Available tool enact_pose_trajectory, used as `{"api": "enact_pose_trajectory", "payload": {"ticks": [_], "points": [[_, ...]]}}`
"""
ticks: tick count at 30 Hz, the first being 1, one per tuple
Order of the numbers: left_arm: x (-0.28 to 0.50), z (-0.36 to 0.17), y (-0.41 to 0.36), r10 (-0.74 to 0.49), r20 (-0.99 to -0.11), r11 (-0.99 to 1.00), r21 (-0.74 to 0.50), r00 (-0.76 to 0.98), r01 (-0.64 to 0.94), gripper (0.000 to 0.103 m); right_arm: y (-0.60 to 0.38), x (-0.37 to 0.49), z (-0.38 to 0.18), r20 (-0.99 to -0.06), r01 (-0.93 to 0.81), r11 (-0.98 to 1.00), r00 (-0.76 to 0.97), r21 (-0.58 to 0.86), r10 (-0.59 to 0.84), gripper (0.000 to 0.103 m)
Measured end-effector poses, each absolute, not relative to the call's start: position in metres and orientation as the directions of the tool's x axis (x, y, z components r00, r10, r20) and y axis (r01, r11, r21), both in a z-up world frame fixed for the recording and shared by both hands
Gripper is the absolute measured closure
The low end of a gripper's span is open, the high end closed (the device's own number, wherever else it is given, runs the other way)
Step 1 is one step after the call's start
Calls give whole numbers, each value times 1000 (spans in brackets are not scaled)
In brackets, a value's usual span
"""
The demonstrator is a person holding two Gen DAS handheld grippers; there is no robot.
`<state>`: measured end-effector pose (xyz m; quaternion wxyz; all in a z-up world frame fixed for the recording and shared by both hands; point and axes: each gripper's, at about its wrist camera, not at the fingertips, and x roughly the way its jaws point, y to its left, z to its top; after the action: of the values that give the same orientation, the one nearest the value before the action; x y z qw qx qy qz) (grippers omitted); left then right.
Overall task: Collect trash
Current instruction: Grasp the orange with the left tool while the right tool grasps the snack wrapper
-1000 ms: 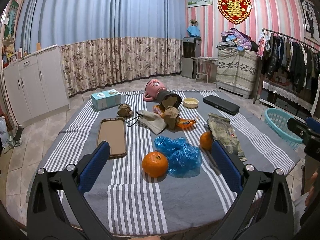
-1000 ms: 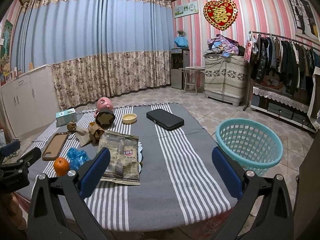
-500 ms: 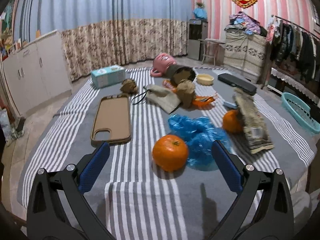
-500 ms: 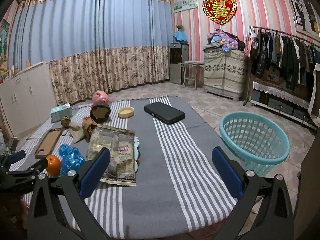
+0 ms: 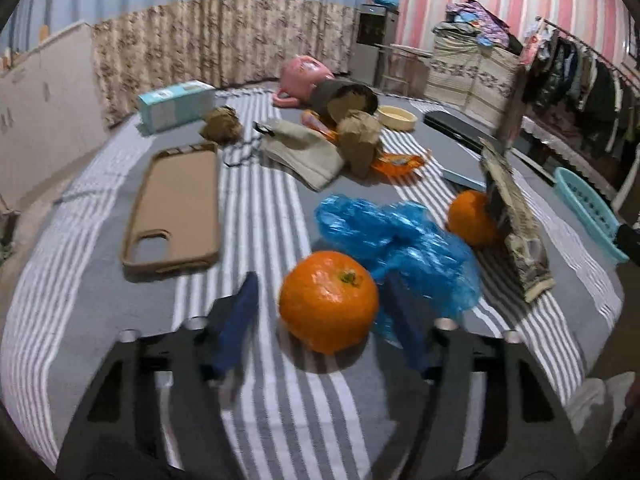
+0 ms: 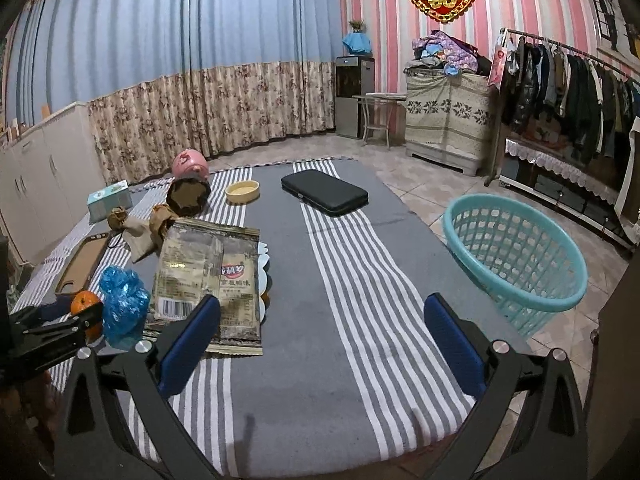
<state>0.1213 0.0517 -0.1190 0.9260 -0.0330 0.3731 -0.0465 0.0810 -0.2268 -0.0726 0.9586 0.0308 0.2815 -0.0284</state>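
Note:
An orange sits on the striped cloth, and my left gripper is around it, jaws part closed with small gaps on both sides. A crumpled blue plastic bag lies just behind it and touches the right finger. A second orange leans against a worn snack wrapper. Crumpled brown paper and an orange wrapper lie further back. My right gripper is open and empty over the cloth, with the wrapper at its left and the teal basket at right.
A tan phone case, a beige pouch, a tissue box, a pink piggy bank, a tipped dark cup, a yellow bowl and a black case lie on the table. My left gripper shows in the right wrist view.
My left gripper has dropped forward to the near orange and its jaws have narrowed around it. My right gripper has barely moved.

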Motion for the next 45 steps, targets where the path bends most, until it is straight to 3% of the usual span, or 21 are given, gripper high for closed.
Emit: {"api": "enact_pose_trajectory", "payload": {"ticks": [5,13,26,33,45], "points": [[116,-117,58,-141,-679,990,-118,721,81,62,-212,86,-72,-546,50,999,837,14,-34,4],[101,-97,79,-92,-648,996,-77,756,55,62,-171,100,-69,-570,-20,999,821,-25,2,4],[93,-81,105,-81,-626,994,-106,776,19,62,-118,144,-93,-696,-52,994,718,-96,-29,5],[93,-79,101,-92,-622,994,-103,778,35,62,-132,153,-96,-731,-77,995,683,-62,8,44],[95,-73,83,-122,-616,992,-104,778,74,62,-209,159,-73,-722,23,1000,692,16,-4,48]]}}
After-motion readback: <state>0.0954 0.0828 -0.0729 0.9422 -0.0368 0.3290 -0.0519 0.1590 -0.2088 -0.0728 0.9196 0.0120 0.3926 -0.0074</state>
